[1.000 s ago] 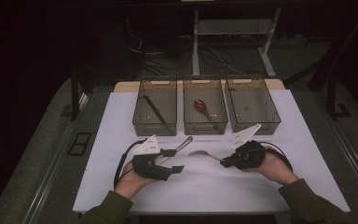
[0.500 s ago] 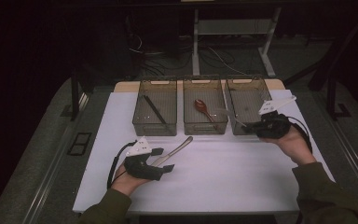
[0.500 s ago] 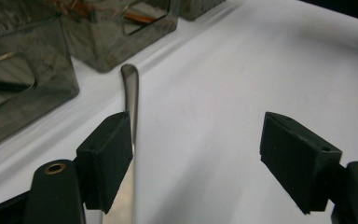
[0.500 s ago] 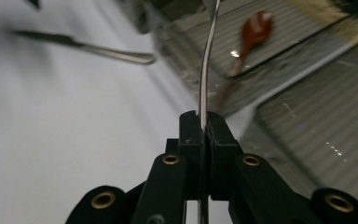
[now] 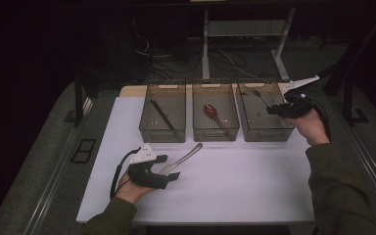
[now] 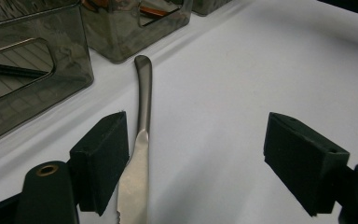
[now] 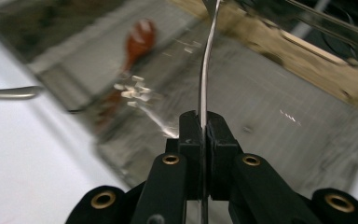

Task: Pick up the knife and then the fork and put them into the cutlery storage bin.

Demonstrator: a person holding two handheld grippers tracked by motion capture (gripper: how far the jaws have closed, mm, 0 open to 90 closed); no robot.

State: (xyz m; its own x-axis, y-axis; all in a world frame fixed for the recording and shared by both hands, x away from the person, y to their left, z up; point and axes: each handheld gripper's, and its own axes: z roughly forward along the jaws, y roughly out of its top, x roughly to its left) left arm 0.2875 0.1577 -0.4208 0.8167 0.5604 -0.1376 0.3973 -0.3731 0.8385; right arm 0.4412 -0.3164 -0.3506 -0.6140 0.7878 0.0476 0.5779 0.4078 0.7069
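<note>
The fork point(image 5: 255, 93) hangs over the right-hand bin point(image 5: 266, 112), pinched by its handle in the right claw point(image 5: 273, 110), which is clamped shut on it. From the high view, its long axis slants up and away from the claw toward the bin's far left corner, tines outermost, so the open tray lies directly below and the right hand point(image 5: 311, 126) is plainly the nearer one. The middle bin point(image 5: 215, 113) holds a reddish spoon point(image 5: 214, 114), the left bin point(image 5: 162, 115) a dark utensil point(image 5: 162, 115). Down at the near side of the bench point(image 5: 235, 186), the left claw point(image 5: 172, 167) straddles the knife point(image 5: 182, 159), with clear white surface all round.

Left gripper view: the jaws have just been opening and stand wide. The knife point(image 6: 139, 140) lies flat between them, just against the left pad point(image 6: 103, 158), handle pointing off toward the bins; nothing presses on it.

Right gripper view: the fork's thin handle point(image 7: 205, 88) rises straight out of the closed pads point(image 7: 189, 149), edge-on, above the bin floor point(image 7: 261, 121). The red spoon point(image 7: 137, 44) blurs off to the left, beyond the dividing wall. Plenty of room below, I'd say, to lower and let go.
</note>
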